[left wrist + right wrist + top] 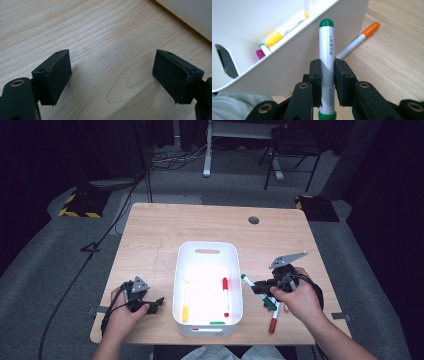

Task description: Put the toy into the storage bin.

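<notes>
**Green marker clamped beside the bin, ready to go in**

Dark floor, trailing cables and the legs of a chair and desk surrounded a pale wooden table [150, 235], which carried the whole job. At its middle, near the person's edge, stood a white plastic bin [207, 249] with a slotted handle; several markers already lay inside, among them a yellow-capped one [185, 312] and a red one [225, 295].

To the bin's left, the left gripper [111, 75] rested low over bare wood, its jaws standing apart with nothing between them.

To the bin's right, the right gripper [327, 75] had its jaws clamped on the white barrel of a green marker [326, 50], held just beside the bin's outer wall and clear of the table. Below it a red marker [274, 322] lay on the wood near the table's edge, and the right gripper view showed an orange marker [362, 37] on the wood close to the bin's wall.

Judged from this, the work in hand was tidying loose markers into the bin, with the green one picked but not yet delivered. The next move would call for carrying it over the rim, then parting the jaws above the floor of the bin so it dropped among the others; the red and orange ones remained to be fetched.
</notes>
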Motion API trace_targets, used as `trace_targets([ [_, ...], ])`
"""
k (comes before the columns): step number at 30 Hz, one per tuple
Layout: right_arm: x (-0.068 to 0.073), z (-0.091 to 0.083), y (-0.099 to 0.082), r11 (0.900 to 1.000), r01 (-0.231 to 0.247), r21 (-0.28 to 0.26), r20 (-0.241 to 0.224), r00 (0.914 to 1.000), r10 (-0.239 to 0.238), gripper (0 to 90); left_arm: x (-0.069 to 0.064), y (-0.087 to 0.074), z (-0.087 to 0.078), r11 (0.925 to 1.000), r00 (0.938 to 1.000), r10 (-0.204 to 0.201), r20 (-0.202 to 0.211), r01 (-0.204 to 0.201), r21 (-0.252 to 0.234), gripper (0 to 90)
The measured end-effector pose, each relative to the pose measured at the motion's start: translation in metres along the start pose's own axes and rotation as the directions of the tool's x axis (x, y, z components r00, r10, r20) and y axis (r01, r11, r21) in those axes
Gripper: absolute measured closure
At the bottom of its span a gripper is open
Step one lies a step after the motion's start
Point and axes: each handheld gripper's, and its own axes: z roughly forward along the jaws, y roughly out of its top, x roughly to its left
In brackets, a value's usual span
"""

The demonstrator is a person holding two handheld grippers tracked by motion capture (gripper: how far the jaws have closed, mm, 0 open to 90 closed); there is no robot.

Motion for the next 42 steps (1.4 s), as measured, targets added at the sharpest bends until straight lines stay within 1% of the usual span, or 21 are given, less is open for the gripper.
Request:
trace_targets([
  [1, 0.000, 0.000, 0.000, 1.0000, 0.000, 0.000, 0.000, 1.0000, 0.000, 77.0, 0.000, 0.000, 0.000, 1.0000, 1.0000, 0.000, 0.000, 0.000, 0.000, 16.0],
  [2, 0.002, -0.005, 0.004, 0.9999, 0.012, -0.010, -0.004, 0.9999, -0.012, 77.0, 0.000, 0.000, 0.000, 1.0000, 1.0000, 0.000, 0.000, 0.000, 0.000, 16.0],
  [5, 0.005, -0.011, 0.009, 0.9992, 0.024, -0.030, -0.009, 0.9997, -0.025, 77.0, 0.000, 0.000, 0.000, 1.0000, 1.0000, 0.000, 0.000, 0.000, 0.000, 16.0],
  [10, 0.015, -0.015, 0.018, 0.9982, 0.051, -0.032, -0.017, 0.9985, -0.052, 77.0, 0.000, 0.000, 0.000, 1.0000, 1.0000, 0.000, 0.000, 0.000, 0.000, 16.0],
  [11, 0.017, -0.015, 0.020, 0.9970, 0.069, -0.035, -0.022, 0.9973, -0.070, 77.0, 0.000, 0.000, 0.000, 1.0000, 1.0000, 0.000, 0.000, 0.000, 0.000, 16.0],
  [15, 0.027, -0.016, 0.028, 0.9957, 0.088, -0.028, -0.033, 0.9955, -0.089, 77.0, 0.000, 0.000, 0.000, 1.0000, 1.0000, 0.000, 0.000, 0.000, 0.000, 16.0],
  [22, 0.039, -0.007, 0.043, 0.9917, 0.129, -0.007, -0.062, 0.9897, -0.129, 77.0, -0.002, -0.001, -0.001, 1.0000, 1.0000, -0.003, -0.003, 0.003, 0.002, 16.1],
  [23, 0.041, -0.006, 0.046, 0.9898, 0.143, -0.006, -0.065, 0.9876, -0.143, 77.0, -0.002, -0.001, -0.002, 1.0000, 0.9999, -0.004, -0.014, 0.004, 0.002, 16.1],
  [24, 0.045, -0.004, 0.048, 0.9898, 0.142, -0.005, -0.078, 0.9868, -0.142, 77.0, -0.003, -0.002, -0.001, 1.0000, 0.9999, -0.008, -0.007, 0.008, 0.000, 16.2],
  [27, 0.054, 0.000, 0.057, 0.9854, 0.170, -0.009, -0.095, 0.9808, -0.170, 77.0, -0.003, -0.002, -0.002, 1.0000, 0.9999, -0.007, -0.013, 0.007, 0.001, 16.3],
  [28, 0.057, 0.001, 0.060, 0.9830, 0.183, -0.013, -0.103, 0.9776, -0.184, 77.0, -0.003, -0.002, -0.001, 1.0000, 0.9999, -0.009, -0.007, 0.009, 0.001, 16.3],
  [30, 0.063, 0.002, 0.064, 0.9820, 0.187, -0.024, -0.118, 0.9748, -0.189, 77.0, -0.003, -0.002, -0.001, 1.0000, 0.9999, -0.008, -0.006, 0.008, 0.000, 16.3],
  [33, 0.068, 0.006, 0.068, 0.9808, 0.194, -0.017, -0.130, 0.9722, -0.195, 77.0, -0.002, -0.001, -0.002, 1.0000, 0.9999, -0.006, -0.009, 0.006, 0.002, 16.3],
  [34, 0.068, 0.008, 0.069, 0.9781, 0.207, -0.020, -0.136, 0.9686, -0.208, 77.0, -0.002, -0.001, -0.002, 1.0000, 0.9999, -0.006, -0.011, 0.006, 0.002, 16.1],
  [35, 0.070, 0.009, 0.070, 0.9793, 0.201, -0.021, -0.140, 0.9692, -0.202, 77.0, -0.002, -0.001, -0.001, 1.0000, 1.0000, -0.002, -0.010, 0.002, 0.002, 16.0],
  [36, 0.071, 0.011, 0.070, 0.9782, 0.206, -0.022, -0.141, 0.9680, -0.207, 77.0, -0.002, -0.001, -0.001, 1.0000, 1.0000, -0.004, -0.002, 0.004, 0.003, 16.0],
  [41, 0.076, 0.014, 0.074, 0.9772, 0.211, -0.024, -0.153, 0.9653, -0.212, 77.0, -0.002, 0.001, 0.000, 1.0000, 0.9999, -0.004, -0.011, 0.004, 0.000, 16.0],
  [42, 0.079, 0.014, 0.076, 0.9790, 0.201, -0.036, -0.167, 0.9647, -0.204, 77.0, -0.002, 0.001, 0.001, 1.0000, 1.0000, -0.004, -0.005, 0.004, -0.002, 15.9],
])
